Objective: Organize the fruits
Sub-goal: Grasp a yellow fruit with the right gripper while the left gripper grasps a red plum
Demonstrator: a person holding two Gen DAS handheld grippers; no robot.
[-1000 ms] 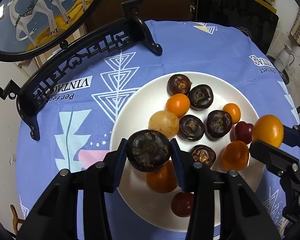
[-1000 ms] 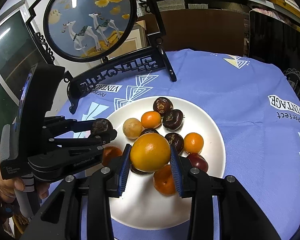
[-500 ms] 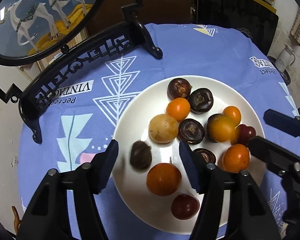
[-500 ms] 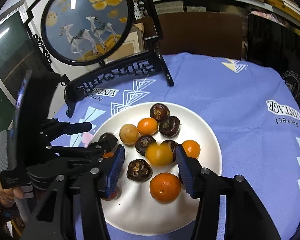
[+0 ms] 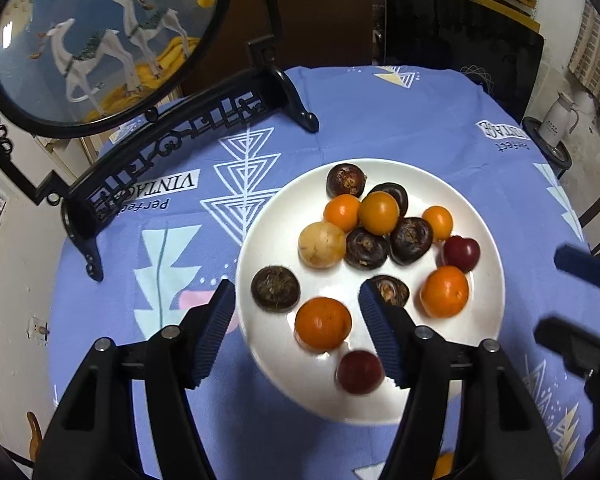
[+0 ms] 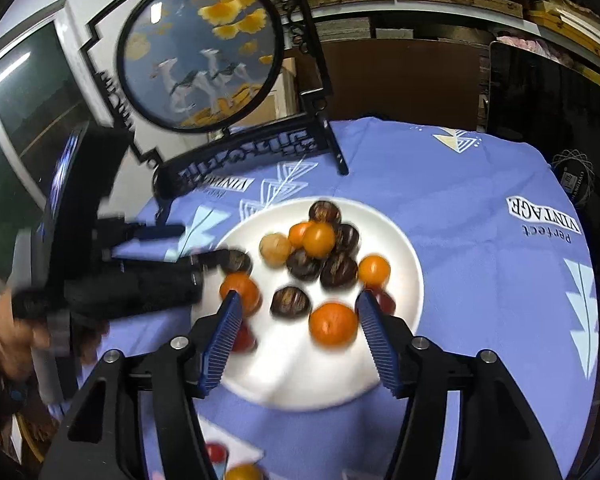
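Note:
A white plate (image 5: 488, 320) on the blue cloth holds several fruits: dark water chestnuts, orange citrus, a pale round fruit (image 5: 322, 245) and red ones. A dark chestnut (image 5: 275, 289) lies at the plate's left edge. An orange-yellow fruit (image 5: 378, 213) rests on top of the pile. My left gripper (image 5: 296, 304) is open and empty above the plate's near side. My right gripper (image 6: 298, 312) is open and empty over the plate (image 6: 404, 248); the orange-yellow fruit (image 6: 318, 240) shows there too. The left gripper's body (image 6: 140, 276) shows at the left.
A round deer picture (image 5: 96, 36) on a black carved stand (image 5: 172, 148) stands at the back left of the table. A dark screen (image 5: 460, 40) is behind the table. A white jug (image 5: 556, 120) stands far right. Loose fruits (image 6: 240, 472) lie near the table's front edge.
Both grippers opened and let go: the dark chestnut dropped from the left and the orange-yellow fruit from the right onto the plate. Both grippers have pulled up and back.

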